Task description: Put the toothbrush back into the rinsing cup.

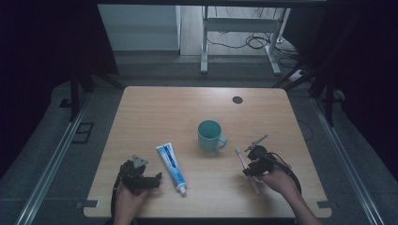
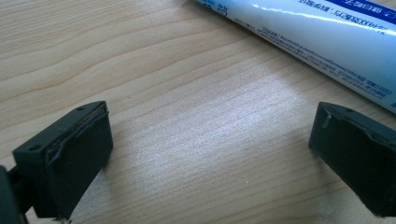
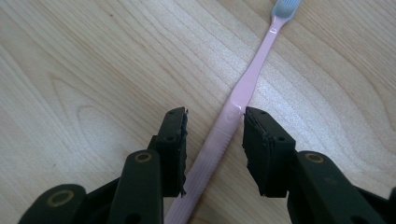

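A pink toothbrush [image 1: 241, 157] with pale bristles lies flat on the wooden table [image 1: 155, 108], right of centre. My right gripper [image 1: 248, 169] reaches down over its handle. In the right gripper view the toothbrush [image 3: 254, 70] runs between the two jaws of the right gripper [image 3: 215, 116], with a gap showing at the left pad, so it is open. My left gripper [image 1: 157, 180] rests near the front left edge and points at a white and blue toothpaste tube [image 1: 171, 166]. The left gripper [image 2: 210, 149] stands wide open on bare wood, with the toothpaste tube [image 2: 327, 42] just beyond its tips.
A teal mug [image 1: 210, 135] stands upright at the middle of the table, handle toward the toothbrush. A dark round hole [image 1: 237, 100] sits near the far edge. Beyond the table are desk legs and loose cables on the floor.
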Tool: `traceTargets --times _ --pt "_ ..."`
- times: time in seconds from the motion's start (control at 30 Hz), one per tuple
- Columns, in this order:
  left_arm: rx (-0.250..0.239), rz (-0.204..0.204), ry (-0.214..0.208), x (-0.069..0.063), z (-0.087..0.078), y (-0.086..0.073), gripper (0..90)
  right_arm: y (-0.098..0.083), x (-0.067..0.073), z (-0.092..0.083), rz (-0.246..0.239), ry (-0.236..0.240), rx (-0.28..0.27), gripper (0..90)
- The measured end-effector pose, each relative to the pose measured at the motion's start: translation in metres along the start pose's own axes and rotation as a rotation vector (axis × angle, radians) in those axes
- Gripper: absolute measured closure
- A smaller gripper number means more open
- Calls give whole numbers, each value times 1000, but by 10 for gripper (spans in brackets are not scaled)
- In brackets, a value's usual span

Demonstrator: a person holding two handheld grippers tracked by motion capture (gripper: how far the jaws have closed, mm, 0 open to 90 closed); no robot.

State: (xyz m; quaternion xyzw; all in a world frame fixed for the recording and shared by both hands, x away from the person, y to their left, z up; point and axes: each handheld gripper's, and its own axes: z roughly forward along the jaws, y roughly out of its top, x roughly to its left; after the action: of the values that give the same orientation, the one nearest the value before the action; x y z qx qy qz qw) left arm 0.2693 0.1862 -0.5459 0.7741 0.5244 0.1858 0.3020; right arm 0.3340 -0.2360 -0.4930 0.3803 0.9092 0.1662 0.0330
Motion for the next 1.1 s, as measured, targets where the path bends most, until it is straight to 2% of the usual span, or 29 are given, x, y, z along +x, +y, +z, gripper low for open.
traceTargets --times 0.03,0.07,0.1,0.5,0.67,0.83,1.03,1.1 --pt "1 0 -1 0 0 0 0 6 0 3 1 -13 36 603" --pt "1 0 -1 0 0 0 0 6 0 3 1 -13 36 603" --pt "0 0 0 0 0 0 0 10 0 5 3 -21 66 613" --pt "0 0 0 0 0 0 0 28 -2 16 14 -59 167 670" --pt "0 0 -1 0 0 0 0 31 -2 18 17 -61 180 694" --pt "0 0 0 0 0 0 0 34 -7 18 30 -60 197 773" --pt "0 0 -1 0 0 0 0 38 -7 19 34 -60 220 786" --pt "0 0 0 0 0 0 0 39 -8 20 22 -57 219 787"
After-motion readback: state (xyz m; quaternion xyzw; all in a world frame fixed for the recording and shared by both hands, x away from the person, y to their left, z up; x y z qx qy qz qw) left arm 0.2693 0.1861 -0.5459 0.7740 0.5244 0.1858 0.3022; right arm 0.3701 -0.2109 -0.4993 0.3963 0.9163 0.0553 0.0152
